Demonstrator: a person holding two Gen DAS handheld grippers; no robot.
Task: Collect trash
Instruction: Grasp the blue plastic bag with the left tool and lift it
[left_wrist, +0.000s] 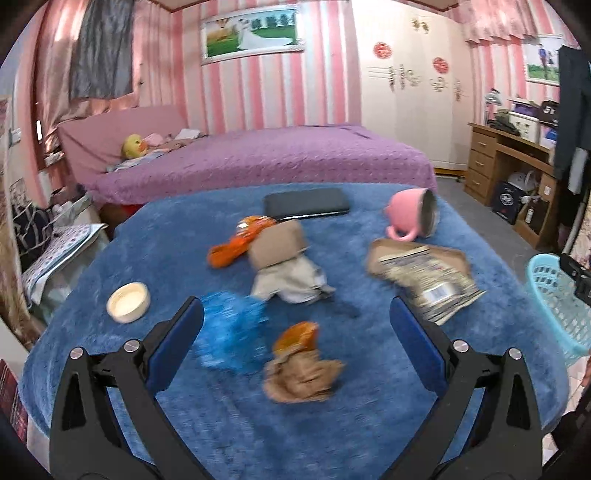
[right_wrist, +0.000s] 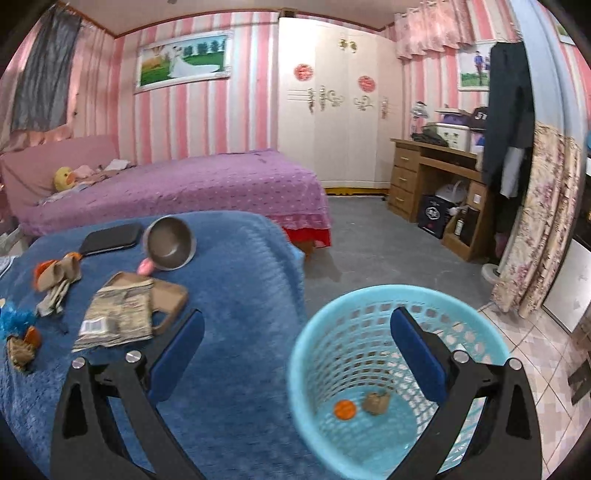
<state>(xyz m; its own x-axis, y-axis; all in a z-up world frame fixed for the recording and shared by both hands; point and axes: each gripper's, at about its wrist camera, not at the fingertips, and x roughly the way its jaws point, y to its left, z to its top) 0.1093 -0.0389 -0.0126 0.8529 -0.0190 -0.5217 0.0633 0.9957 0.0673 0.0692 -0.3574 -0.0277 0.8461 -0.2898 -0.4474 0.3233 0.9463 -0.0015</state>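
A light blue plastic lattice waste basket (right_wrist: 369, 332) stands upright on the floor just beside the blue-covered table, holding a small orange round piece (right_wrist: 345, 409) and a crumpled brown scrap (right_wrist: 376, 401). On the blue cover lie a torn brown-and-silver foil pouch (left_wrist: 424, 277), a crumpled brown paper wad with an orange end (left_wrist: 299, 369), a crinkled blue wrapper (left_wrist: 229, 332), an orange wrapper (left_wrist: 236, 247) and a beige folded wrapper (left_wrist: 288, 266), all lying flat

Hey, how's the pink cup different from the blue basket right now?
The pink cup lies tipped on its side on the blue blanket; the blue basket stands upright on the floor beside it. The cup has solid walls and looks empty; the basket is a much larger open lattice holding two small scraps. Both are open containers, and neither is held by a gripper.
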